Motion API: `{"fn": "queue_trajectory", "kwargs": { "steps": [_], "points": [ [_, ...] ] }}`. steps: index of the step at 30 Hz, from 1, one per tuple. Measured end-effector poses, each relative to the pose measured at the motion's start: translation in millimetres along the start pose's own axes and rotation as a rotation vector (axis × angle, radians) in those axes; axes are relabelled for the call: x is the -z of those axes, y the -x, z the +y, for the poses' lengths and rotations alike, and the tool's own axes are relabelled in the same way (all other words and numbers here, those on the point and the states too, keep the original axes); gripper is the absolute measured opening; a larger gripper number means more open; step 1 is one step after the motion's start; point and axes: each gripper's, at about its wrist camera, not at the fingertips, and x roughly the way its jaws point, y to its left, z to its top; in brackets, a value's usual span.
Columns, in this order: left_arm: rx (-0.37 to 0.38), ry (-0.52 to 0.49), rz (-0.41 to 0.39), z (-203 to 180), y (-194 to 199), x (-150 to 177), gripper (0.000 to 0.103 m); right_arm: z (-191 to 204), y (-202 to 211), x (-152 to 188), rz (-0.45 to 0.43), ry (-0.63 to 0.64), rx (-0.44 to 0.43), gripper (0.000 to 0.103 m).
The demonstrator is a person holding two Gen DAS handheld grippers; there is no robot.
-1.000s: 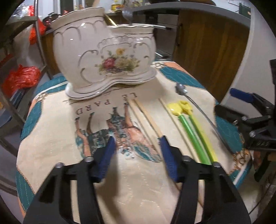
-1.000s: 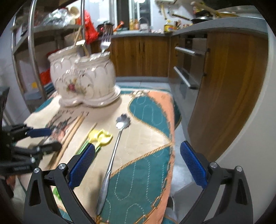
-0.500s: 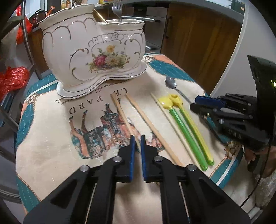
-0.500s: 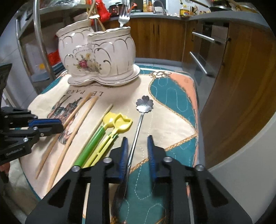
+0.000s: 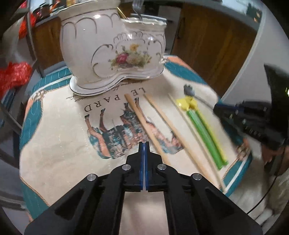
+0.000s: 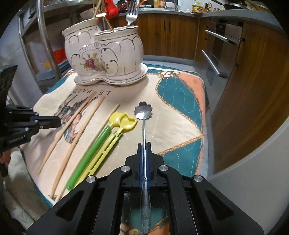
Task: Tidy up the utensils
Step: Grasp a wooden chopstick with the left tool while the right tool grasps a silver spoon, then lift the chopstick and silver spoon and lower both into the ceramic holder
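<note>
We had right gripper (image 6: 144, 144) clamped on spoon (image 6: 144, 115) handle, left gripper (image 5: 144, 144) closed empty; thin handle might pivot, slip during lift

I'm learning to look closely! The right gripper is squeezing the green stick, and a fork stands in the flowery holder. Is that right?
Not quite. The right gripper is squeezing the metal spoon, as the right wrist view shows; the green stick lies untouched. The fork does stand in the flowery holder.

"LE PARD" printed on the tablecloth (image 5: 54, 153) beside the ceramic holder (image 5: 108, 54), smaller script line unreadable
</note>
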Motion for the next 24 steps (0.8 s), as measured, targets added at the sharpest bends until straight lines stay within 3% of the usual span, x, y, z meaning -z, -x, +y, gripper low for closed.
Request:
{"fn": "queue_trajectory", "kwargs": {
  "steps": [2,4,5,12,14,16,18,24],
  "points": [
    [0.010,0.020,-0.004,-1.1,-1.4,-0.3,0.011,2.1,-2.3,-0.3,0.014,0.010,0.002,0.004],
    [-0.004,0.035,-0.001,-4.0,-4.6,-1.2,0.028,3.7,-6.4,-1.4,0.030,0.018,0.004,0.005],
    [-0.014,0.034,-0.003,-8.2,-9.9,-4.3,0.029,4.9,-7.4,-3.2,0.034,0.027,0.010,0.005],
    [-0.104,0.016,0.008,-18.5,-26.6,-16.7,0.029,6.9,-17.6,-17.8,0.071,0.052,0.016,0.017],
    [-0.137,-0.009,0.013,-23.0,-30.3,-18.8,0.029,8.2,-20.5,-21.1,0.071,0.057,0.018,0.017],
    [-0.162,-0.033,0.014,-25.8,-32.5,-20.2,0.013,11.0,-22.7,-22.9,0.066,0.074,0.025,0.012],
    [-0.157,-0.054,0.013,-25.1,-34.0,-22.2,0.006,13.4,-23.4,-23.5,0.065,0.077,0.009,0.004],
    [-0.126,-0.111,0.011,-17.1,-18.8,-21.4,0.006,11.6,-13.3,-18.6,0.008,0.053,0.011,0.004]
  ]
}}
